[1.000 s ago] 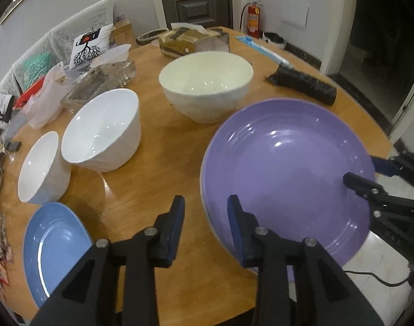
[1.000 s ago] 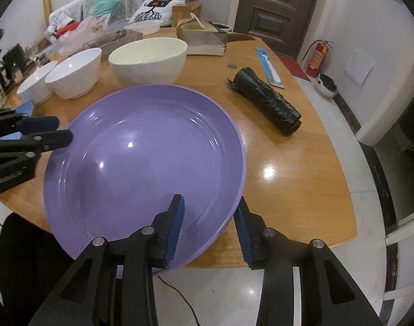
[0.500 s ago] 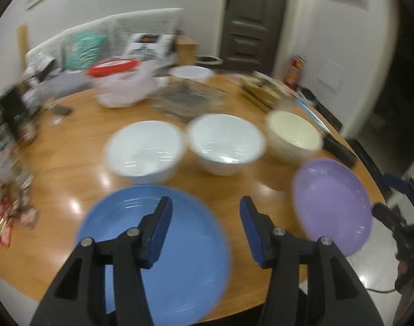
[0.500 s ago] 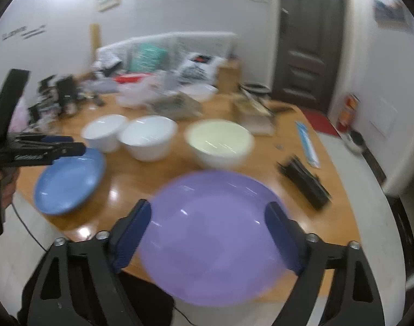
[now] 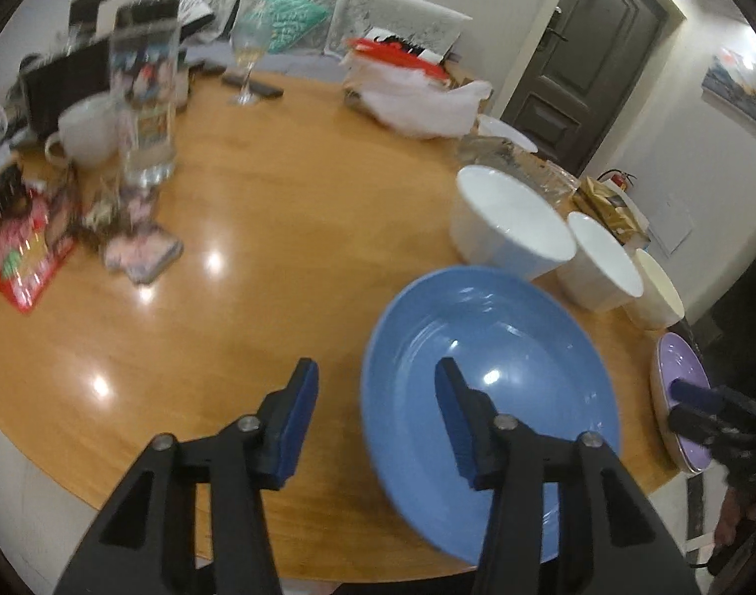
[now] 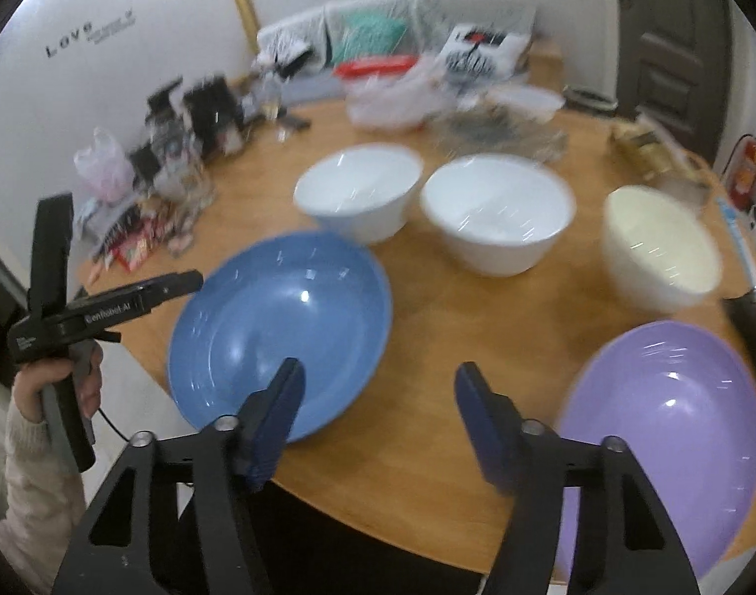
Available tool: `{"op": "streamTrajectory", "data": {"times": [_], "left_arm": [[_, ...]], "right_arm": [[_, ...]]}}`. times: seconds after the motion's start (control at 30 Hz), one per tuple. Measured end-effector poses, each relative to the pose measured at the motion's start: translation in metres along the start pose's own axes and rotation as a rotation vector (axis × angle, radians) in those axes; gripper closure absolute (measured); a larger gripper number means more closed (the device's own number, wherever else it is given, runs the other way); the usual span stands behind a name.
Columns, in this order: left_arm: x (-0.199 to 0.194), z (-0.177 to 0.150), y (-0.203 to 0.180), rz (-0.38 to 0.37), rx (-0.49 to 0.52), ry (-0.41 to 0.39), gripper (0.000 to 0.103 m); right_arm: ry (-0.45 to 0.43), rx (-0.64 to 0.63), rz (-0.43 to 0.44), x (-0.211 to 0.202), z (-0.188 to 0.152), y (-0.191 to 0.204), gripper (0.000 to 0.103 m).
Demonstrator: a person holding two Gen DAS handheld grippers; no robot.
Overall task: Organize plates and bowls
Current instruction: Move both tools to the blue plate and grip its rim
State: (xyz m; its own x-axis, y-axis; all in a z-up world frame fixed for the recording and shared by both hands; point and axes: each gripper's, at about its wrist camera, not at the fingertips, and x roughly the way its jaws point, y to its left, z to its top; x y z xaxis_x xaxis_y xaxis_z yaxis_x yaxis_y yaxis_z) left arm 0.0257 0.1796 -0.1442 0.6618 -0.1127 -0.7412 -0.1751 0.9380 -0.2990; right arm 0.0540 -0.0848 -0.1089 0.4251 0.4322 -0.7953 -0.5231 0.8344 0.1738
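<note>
A blue plate (image 5: 487, 386) (image 6: 283, 332) lies near the front edge of the round wooden table (image 5: 279, 258). A purple plate (image 6: 670, 426) (image 5: 675, 386) lies at the front right. Two white bowls (image 6: 360, 188) (image 6: 497, 220) and a cream bowl (image 6: 661, 248) stand in a row behind the plates. My left gripper (image 5: 375, 396) is open and empty above the blue plate's left rim; it also shows in the right wrist view (image 6: 179, 282). My right gripper (image 6: 378, 396) is open and empty, above the table between the two plates.
Clutter lines the table's far side: a glass jar (image 5: 147, 99), a white mug (image 5: 83, 131), a wine glass (image 5: 246, 59), snack packets (image 5: 26, 248), a plastic bag (image 5: 417, 94). A black roll (image 6: 750, 337) lies at the right edge. A sofa stands behind.
Both grippers pulled back from the purple plate and opened wider. The left swung left to the blue plate. The right view turned left, between the two plates.
</note>
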Motion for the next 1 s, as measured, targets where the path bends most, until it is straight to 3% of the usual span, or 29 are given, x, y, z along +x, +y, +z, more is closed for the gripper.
{"op": "streamTrajectory", "data": {"times": [0.13,0.4,0.67,1.0], "left_arm": [[0.011,-0.008,0.008,-0.029,0.006,0.018,0.074],[0.021,-0.01,0.006,-0.056,0.033,0.02,0.091],[0.024,-0.009,0.007,-0.058,0.034,0.013,0.093],[0.024,-0.009,0.002,-0.037,0.052,0.023,0.094]], "right_arm": [[0.091,0.011,-0.021,0.031,-0.004,0.011,0.066],[0.135,0.026,-0.039,0.049,-0.006,0.013,0.078],[0.146,0.01,-0.04,0.053,-0.001,0.015,0.087],[0.141,0.002,-0.037,0.054,-0.001,0.014,0.087]]}}
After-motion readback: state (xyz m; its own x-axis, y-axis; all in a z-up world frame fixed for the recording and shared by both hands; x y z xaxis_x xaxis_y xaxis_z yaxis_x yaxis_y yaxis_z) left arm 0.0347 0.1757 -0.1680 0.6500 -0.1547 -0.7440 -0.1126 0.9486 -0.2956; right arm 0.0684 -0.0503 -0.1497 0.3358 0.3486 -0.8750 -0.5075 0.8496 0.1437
